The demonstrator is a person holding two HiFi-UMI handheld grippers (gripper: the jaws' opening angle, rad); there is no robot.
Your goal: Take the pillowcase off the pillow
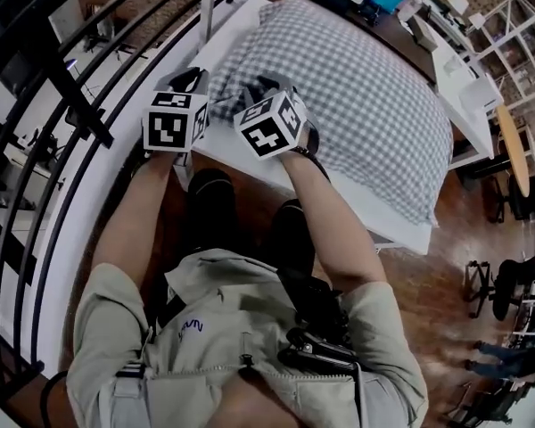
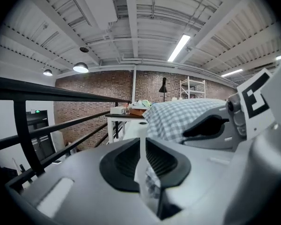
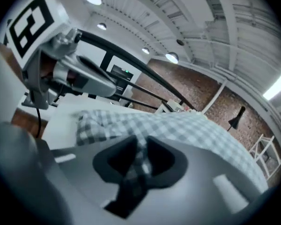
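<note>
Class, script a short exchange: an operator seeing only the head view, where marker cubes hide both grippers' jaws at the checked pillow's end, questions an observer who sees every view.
Operator: Is the right gripper holding anything?
Observer: Yes; the right gripper view shows it shut on a fold of the checked pillowcase.
Operator: And the left gripper?
Observer: Shut on a thin pale fabric fold; case or inner pillow, I cannot tell.
</note>
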